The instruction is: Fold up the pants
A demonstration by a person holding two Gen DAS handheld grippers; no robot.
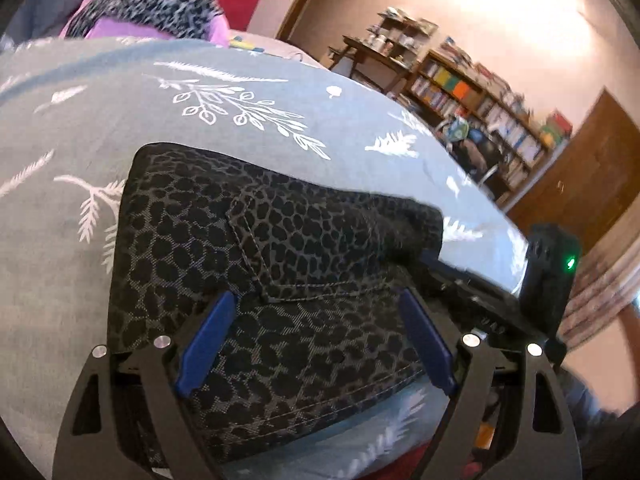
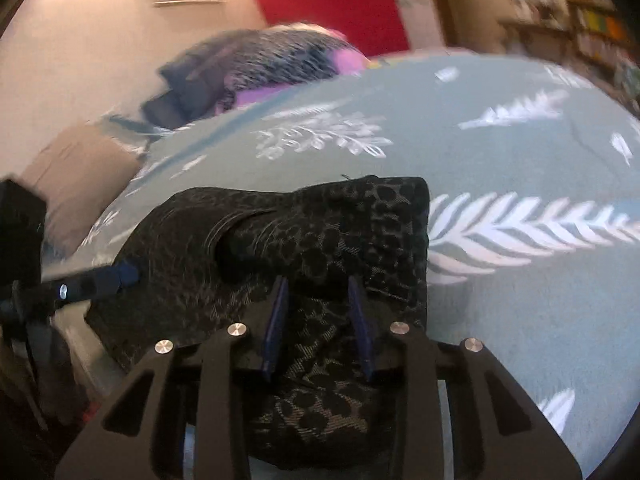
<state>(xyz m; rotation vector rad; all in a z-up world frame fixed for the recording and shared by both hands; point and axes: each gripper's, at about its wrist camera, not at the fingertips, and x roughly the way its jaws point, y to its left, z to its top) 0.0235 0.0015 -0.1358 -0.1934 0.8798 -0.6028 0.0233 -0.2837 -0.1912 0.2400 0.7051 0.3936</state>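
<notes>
Leopard-print pants [image 1: 280,264] lie folded into a compact bundle on the bed [image 1: 100,120], over its grey leaf-patterned cover. Left gripper [image 1: 316,340] hovers wide open above them holding nothing, while the right gripper [image 2: 320,320], partly open, straddles the cloth without pinching it. Any snag on withdrawal could undo the fold.

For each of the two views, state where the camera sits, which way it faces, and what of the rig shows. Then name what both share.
Left wrist: on the left gripper, angled down over the leopard-print pants toward a bookshelf; own blue fingers wide apart; the right gripper's body at right.
Right wrist: on the right gripper, angled down over the pants toward a red panel; own fingers narrowly parted; the left gripper's fingertip at left.
Shared: pants, leaf-print bedspread, pillow pile.
</notes>
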